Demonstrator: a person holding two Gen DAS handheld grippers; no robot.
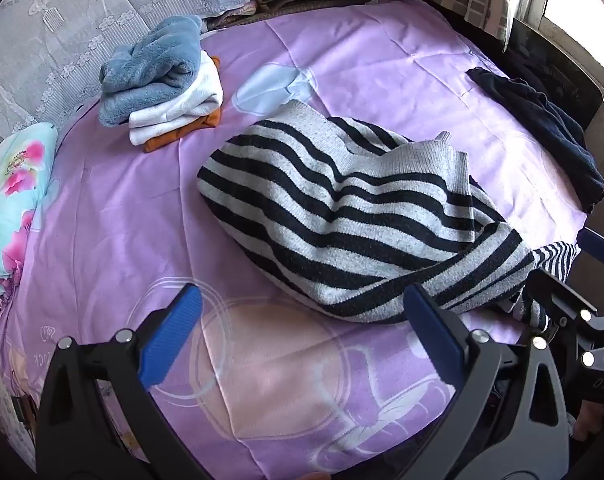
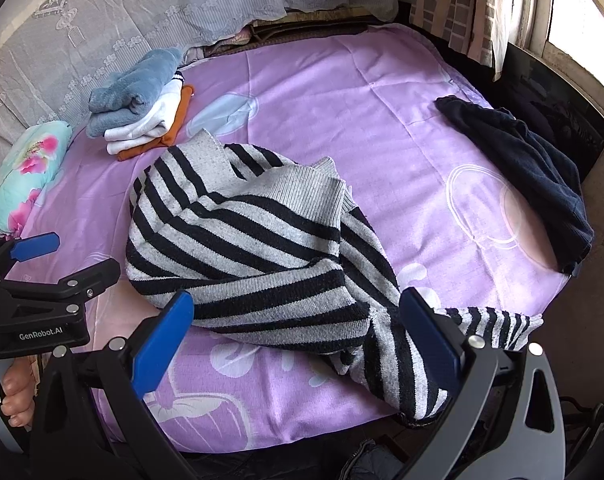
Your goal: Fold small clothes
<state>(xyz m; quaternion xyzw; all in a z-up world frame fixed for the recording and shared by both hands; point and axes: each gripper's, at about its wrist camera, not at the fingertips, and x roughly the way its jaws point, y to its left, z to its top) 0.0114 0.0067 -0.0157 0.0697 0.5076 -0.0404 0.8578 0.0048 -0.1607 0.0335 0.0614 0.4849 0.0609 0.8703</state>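
Left wrist view
Left gripper (image 1: 302, 344): I see its blue-padded fingers spread wide, nothing between them, hovering over the lilac bedsheet (image 1: 361, 64).
Striped sweater (image 1: 341, 216): grey-and-black knit, bunched in a heap mid-bed, just ahead of my right-hand finger (image 1: 433, 332), whose tip overlaps its near hem.
Folded stack (image 1: 162, 88): blue fleece on top, white garment under it, orange one at the bottom; far left of the bed, well apart from the sweater.
Dark garment (image 1: 541, 128): loose at the bed's right edge.
Floral pillow (image 1: 14, 196): left edge.

Right wrist view
Right gripper (image 2: 298, 344): fingers wide apart; I grip nothing. One sleeve of the sweater (image 2: 385, 352) trails between them toward the bed's near edge.
Left gripper body (image 2: 34, 300): visible at left, beside the sweater.
Person's hand (image 2: 18, 396): fingers visible at lower left.
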